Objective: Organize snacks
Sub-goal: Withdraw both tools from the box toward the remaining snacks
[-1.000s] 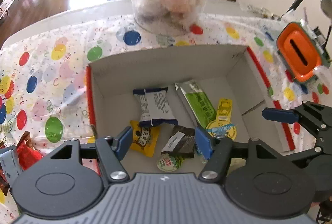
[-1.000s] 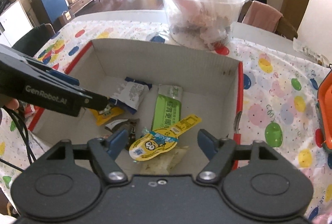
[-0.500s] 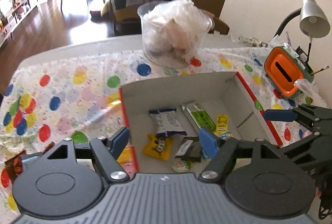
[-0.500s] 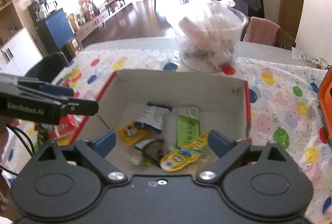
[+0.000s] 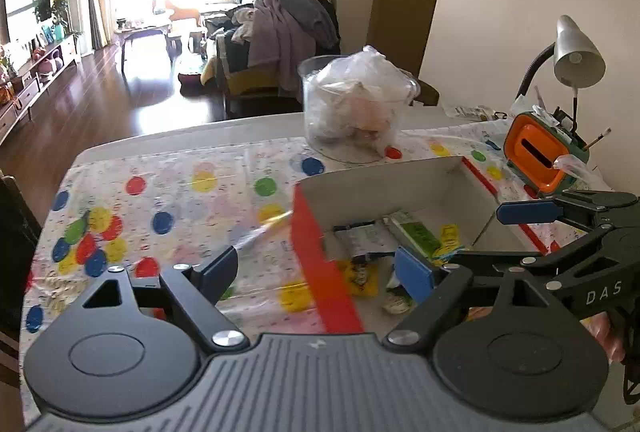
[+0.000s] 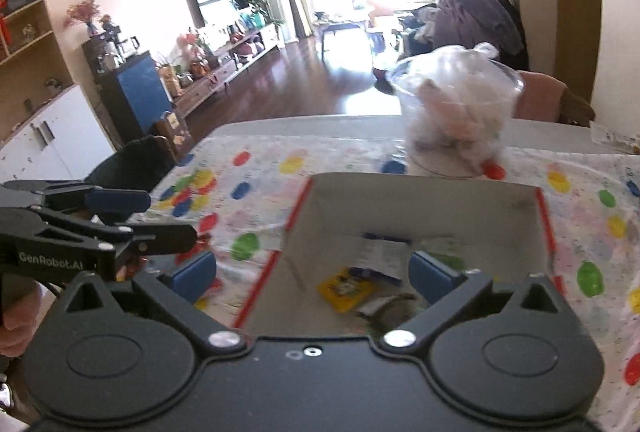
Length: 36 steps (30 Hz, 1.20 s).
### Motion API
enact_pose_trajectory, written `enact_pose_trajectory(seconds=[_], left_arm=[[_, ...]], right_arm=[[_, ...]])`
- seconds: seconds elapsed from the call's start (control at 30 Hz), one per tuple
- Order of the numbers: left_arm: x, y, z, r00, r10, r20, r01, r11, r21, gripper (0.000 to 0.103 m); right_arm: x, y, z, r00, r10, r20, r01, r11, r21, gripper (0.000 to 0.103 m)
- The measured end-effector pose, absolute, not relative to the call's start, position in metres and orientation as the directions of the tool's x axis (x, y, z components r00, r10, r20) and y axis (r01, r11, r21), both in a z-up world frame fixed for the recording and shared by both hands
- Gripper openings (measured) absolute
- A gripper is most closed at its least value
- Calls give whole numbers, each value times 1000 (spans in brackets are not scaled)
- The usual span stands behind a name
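A cardboard box [image 5: 384, 177] with red edges sits on the polka-dot tablecloth; it also shows in the right wrist view [image 6: 424, 197]. Inside lie several snack packets: a blue-white one [image 5: 366, 240], a green one [image 5: 416, 232], a yellow one [image 5: 362, 278] that also shows in the right wrist view [image 6: 346, 288], and a dark one [image 6: 390, 306]. My left gripper [image 5: 316, 270] is open and empty, raised above the box's left wall. My right gripper [image 6: 314, 274] is open and empty, raised over the box's near left side. Each gripper shows in the other's view.
A clear tub [image 5: 352, 111] stuffed with plastic-wrapped items stands behind the box. An orange container [image 5: 536, 151] and a desk lamp [image 5: 576, 55] stand at the right. Red snack packets [image 6: 200, 244] lie on the cloth left of the box. A dark chair [image 6: 132, 163] stands at the table's left.
Both grippers have risen and drawn back from the box, still open and empty. The views now take in more of the room. The snacks in the box have not moved.
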State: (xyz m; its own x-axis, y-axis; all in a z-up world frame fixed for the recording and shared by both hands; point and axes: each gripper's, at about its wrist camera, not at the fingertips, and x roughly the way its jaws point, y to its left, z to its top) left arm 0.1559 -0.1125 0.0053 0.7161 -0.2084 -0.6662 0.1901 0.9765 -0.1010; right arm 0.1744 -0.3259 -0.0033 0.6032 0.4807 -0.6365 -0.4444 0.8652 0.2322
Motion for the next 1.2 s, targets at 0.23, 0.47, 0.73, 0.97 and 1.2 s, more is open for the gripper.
enact_pose_trajectory(seconds=[0.23,0.47,0.73,0.97,1.2], left_arm=[[140,-50,-1,708,-179,-683,131,984,-122,86],[142,13,-18,684,-54,-727,17,998,-58,86],[154,78,-44,623,-39,-781,-67,992,-103,86],[176,117,-77,528,-20,-849,-175,976,-131,86],[203,125,-108,429,-41,-902,-215,966,-146,86]], right_arm=[[156,-270,-7,600,472,-646,-465,863,199,103],[142,-218,-27,573,432,-696,-455,875,168,103],[131,-165,-51,531,394,-751,-457,879,138,103],[128,-126,-72,470,401,-786,-478,865,154,103],[130,-86,-97,396,384,-834,-495,854,158,103]])
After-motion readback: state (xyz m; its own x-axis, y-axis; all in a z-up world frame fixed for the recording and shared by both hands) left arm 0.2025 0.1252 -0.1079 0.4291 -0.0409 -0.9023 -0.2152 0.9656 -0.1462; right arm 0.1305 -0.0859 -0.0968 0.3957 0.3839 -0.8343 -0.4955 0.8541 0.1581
